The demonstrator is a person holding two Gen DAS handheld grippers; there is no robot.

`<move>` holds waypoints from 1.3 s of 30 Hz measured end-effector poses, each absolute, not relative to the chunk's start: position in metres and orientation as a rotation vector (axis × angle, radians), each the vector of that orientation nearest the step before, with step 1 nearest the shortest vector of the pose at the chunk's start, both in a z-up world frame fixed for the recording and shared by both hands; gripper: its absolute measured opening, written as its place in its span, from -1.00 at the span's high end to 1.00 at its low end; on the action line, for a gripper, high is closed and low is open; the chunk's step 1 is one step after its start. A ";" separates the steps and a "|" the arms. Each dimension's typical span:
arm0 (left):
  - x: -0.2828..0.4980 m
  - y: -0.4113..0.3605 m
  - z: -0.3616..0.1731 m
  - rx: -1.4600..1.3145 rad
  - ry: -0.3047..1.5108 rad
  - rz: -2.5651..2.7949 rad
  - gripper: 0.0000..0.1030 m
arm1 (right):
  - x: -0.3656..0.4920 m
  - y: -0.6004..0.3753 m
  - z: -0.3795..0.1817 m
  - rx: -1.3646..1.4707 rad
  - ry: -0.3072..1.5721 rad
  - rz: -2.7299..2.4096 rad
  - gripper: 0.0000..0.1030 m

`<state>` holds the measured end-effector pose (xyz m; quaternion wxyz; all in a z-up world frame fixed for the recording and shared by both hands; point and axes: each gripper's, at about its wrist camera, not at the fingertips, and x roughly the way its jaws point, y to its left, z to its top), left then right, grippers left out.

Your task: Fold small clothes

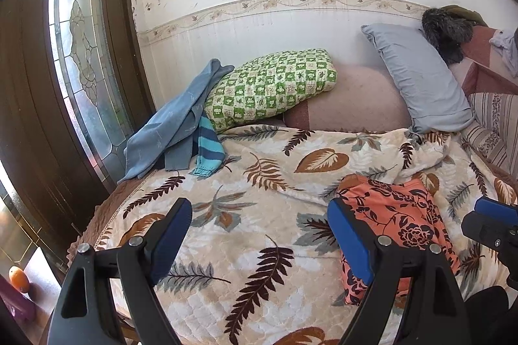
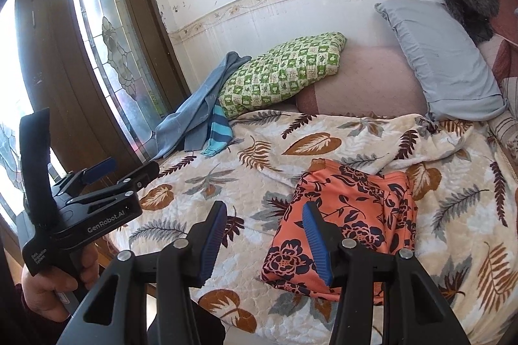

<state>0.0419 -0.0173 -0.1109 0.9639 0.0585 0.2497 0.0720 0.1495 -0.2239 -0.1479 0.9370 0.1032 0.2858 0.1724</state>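
The folded orange floral cloth garment (image 2: 343, 222) lay on the leaf-patterned bed blanket (image 1: 246, 235) at four o'clock. Both the left hand-held gripper (image 1: 260, 235) and right hand-held gripper (image 2: 264, 243) hovered spread, empty.

Bed (image 1: 259, 296) covered by a cream quilted spread (image 2: 246, 192) printed with brown, rust and grey leaves; spread rumpled into a ridge toward the far right. Orange floral garment (image 2: 349, 215) lies folded on the spread, near side, right of centre. Far left corner: blue cloth (image 1: 168, 124) draped down from a green checked pillow (image 1: 275, 86), with a striped teal sleeve (image 1: 208, 147) just beside it on the spread. Along the wall, a pink cushion (image 1: 349, 98) sits between the green pillow and a grey-blue pillow (image 1: 417, 76) leaning at right.
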 end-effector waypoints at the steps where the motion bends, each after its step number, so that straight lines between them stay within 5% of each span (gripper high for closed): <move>1: 0.042 -0.017 -0.111 0.119 0.507 0.147 -0.67 | 0.150 -0.224 -0.149 0.211 0.586 0.351 0.00; 39: 0.050 -0.017 -0.124 0.137 0.551 0.182 -0.67 | 0.152 -0.267 -0.162 0.270 0.589 0.242 -0.01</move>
